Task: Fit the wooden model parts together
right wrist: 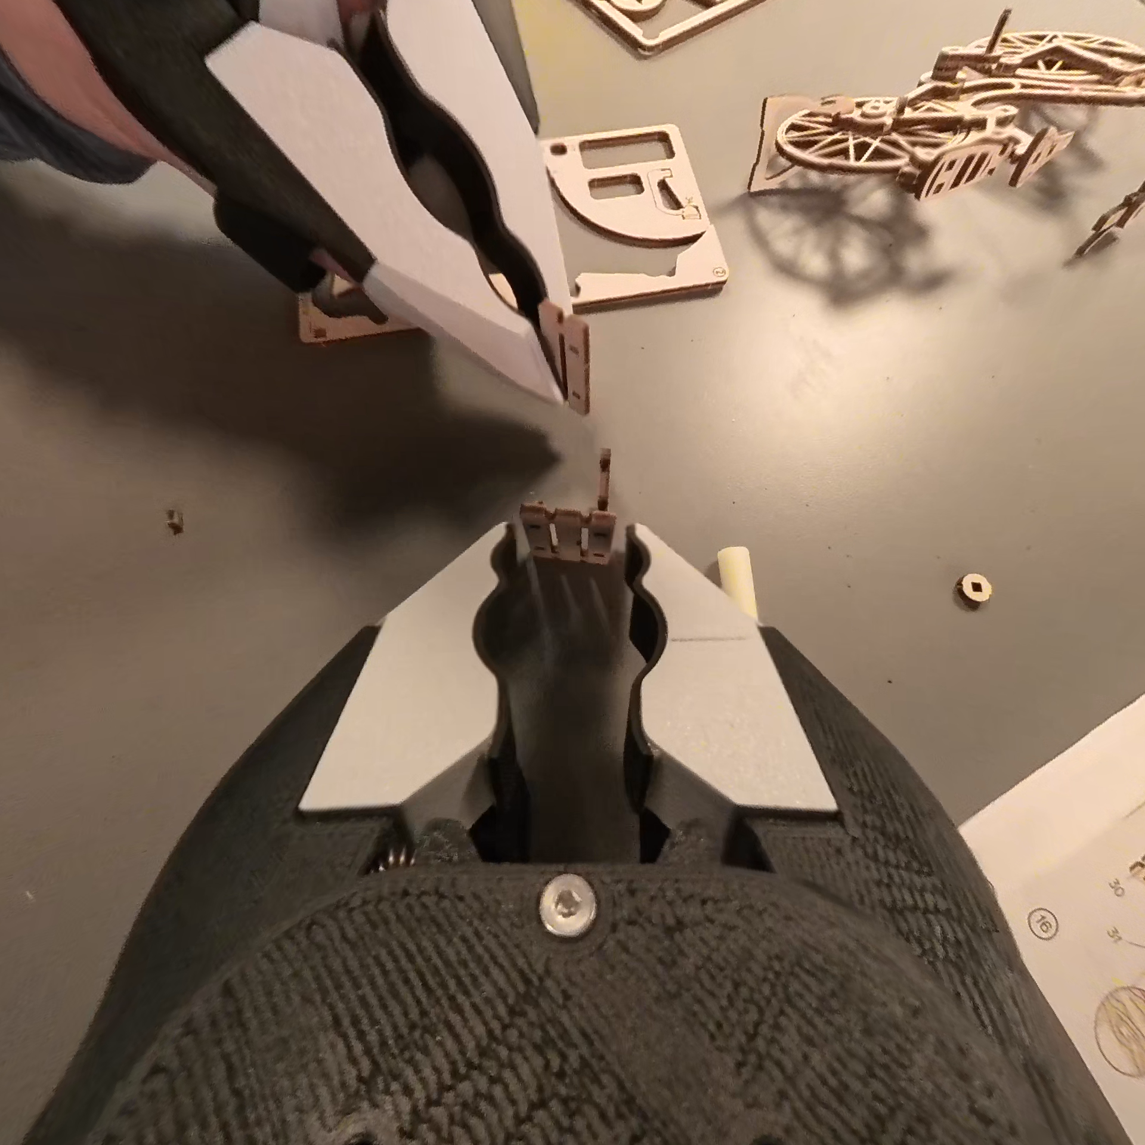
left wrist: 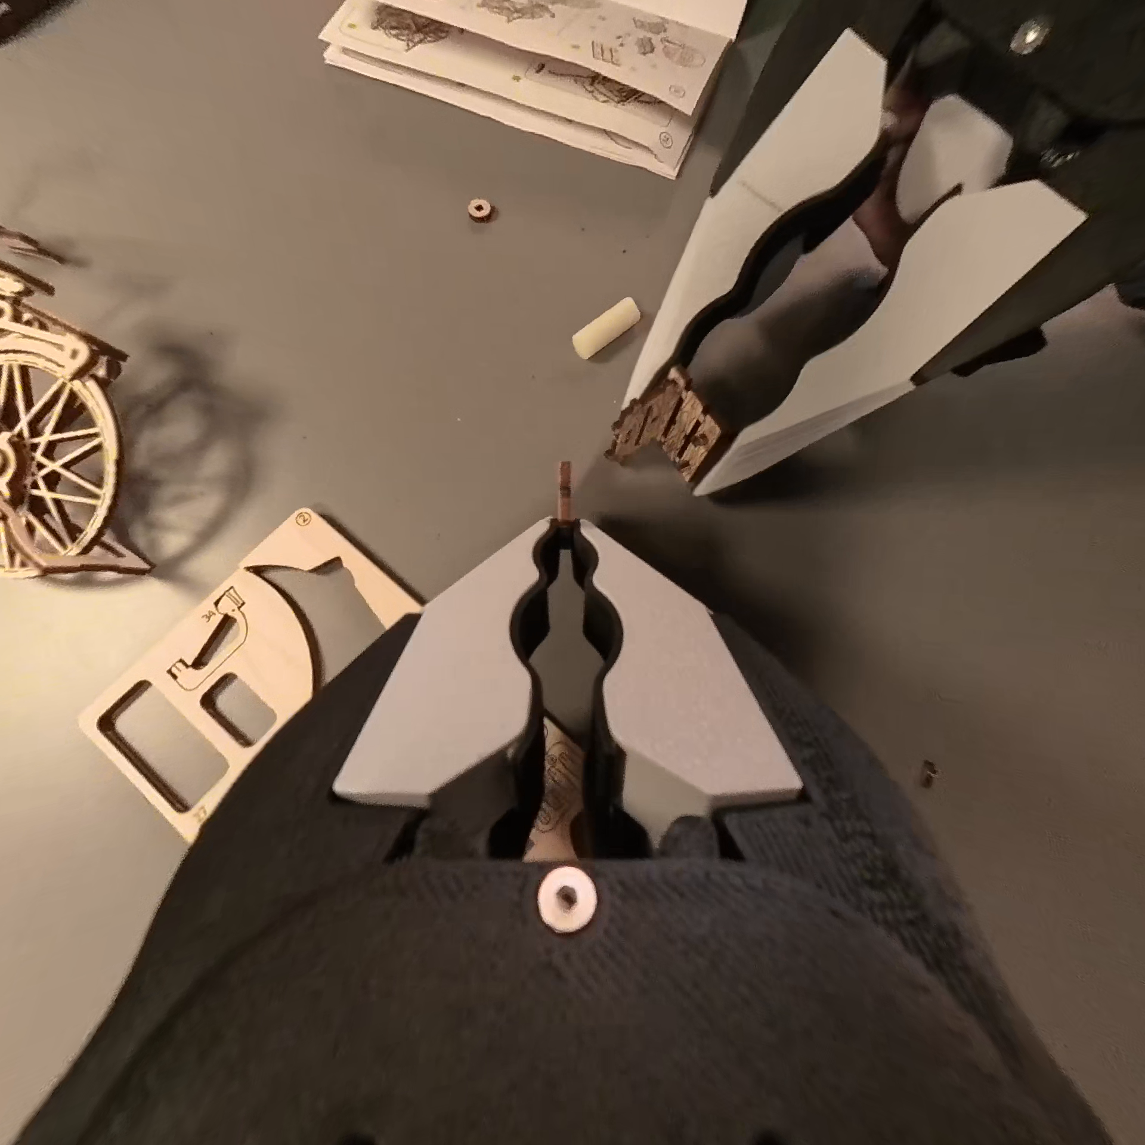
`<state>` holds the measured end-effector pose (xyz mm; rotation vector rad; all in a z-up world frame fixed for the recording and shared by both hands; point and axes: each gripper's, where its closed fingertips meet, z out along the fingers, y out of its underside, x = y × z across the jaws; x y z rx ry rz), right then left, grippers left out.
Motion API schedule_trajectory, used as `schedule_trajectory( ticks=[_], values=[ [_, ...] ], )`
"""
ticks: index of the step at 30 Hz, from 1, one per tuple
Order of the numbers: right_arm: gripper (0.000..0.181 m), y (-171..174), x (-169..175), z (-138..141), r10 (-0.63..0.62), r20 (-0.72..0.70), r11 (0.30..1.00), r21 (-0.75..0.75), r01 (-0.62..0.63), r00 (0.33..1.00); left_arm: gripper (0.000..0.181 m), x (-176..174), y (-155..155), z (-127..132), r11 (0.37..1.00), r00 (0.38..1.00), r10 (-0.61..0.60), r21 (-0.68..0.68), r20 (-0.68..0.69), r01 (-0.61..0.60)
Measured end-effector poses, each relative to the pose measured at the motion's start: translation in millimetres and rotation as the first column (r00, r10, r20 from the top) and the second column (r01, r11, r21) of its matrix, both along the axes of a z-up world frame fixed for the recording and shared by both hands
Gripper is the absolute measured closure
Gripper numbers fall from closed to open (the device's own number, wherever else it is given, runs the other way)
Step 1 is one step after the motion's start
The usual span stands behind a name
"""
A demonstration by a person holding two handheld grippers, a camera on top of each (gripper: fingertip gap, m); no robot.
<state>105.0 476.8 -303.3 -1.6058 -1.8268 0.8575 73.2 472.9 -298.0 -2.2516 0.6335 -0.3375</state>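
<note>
In the left wrist view my left gripper (left wrist: 565, 526) is shut on a thin flat wooden plate (left wrist: 565, 489), seen edge-on and poking out past the tips. In the right wrist view my right gripper (right wrist: 569, 534) is shut on a small brown wooden block assembly (right wrist: 595, 533) with one upright tab. The left gripper (right wrist: 545, 322) comes in from the upper left there, its plate (right wrist: 570, 356) just above and apart from the assembly. The right gripper (left wrist: 672, 449) with the assembly (left wrist: 666, 430) also shows at the right of the left wrist view.
On the grey table (left wrist: 372, 310) stand a wooden bicycle model (right wrist: 898, 136), also seen in the left wrist view (left wrist: 49, 434), a punched-out wooden sheet (left wrist: 204, 669), a cream stick (left wrist: 606, 336), a small wooden washer (left wrist: 481, 210) and a paper booklet (left wrist: 526, 68). My right fingertips sit around 4 cm from my left ones. It is some 10 cm from my right tips to the small wooden washer (left wrist: 481, 210). The right camera catches it too, in the right wrist view (right wrist: 968, 586).
</note>
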Motion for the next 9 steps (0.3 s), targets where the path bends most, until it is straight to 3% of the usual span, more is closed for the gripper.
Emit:
schedule_trajectory(
  ticks=[1, 3, 5, 7, 9],
  values=[
    [0.141, 0.5, 0.6, -0.7, 0.000, -0.001, 1.000, 0.001, 0.000, 1.000, 0.180, -0.8, -0.1, 1.6, 1.000, 1.000, 0.010, 0.005, 0.006, -0.010],
    [0.125, 6.9, 2.0, 5.1, -0.028, -0.030, 0.999, 0.027, 0.029, 0.999, 0.180, -3.2, -0.2, 5.9, 0.999, 0.999, 0.037, 0.020, 0.023, -0.037],
    [0.124, 17.5, 2.5, 22.5, -0.080, -0.117, 0.994, 0.065, 0.088, 0.990, 0.180, -2.0, -2.5, 12.4, 0.998, 0.996, 0.052, 0.030, 0.073, -0.054],
    [0.132, 18.1, 2.1, 44.4, -0.079, -0.225, 0.990, 0.097, 0.103, 0.971, 0.180, 3.5, -7.3, 20.1, 0.998, 0.990, 0.041, 0.034, 0.138, -0.046],
    [0.148, 0.5, -0.4, 64.4, -0.007, -0.326, 0.998, 0.063, 0.029, 0.945, 0.180, 17.1, -16.9, 32.7, 0.998, 0.973, -0.040, 0.056, 0.228, 0.028]
  ],
)
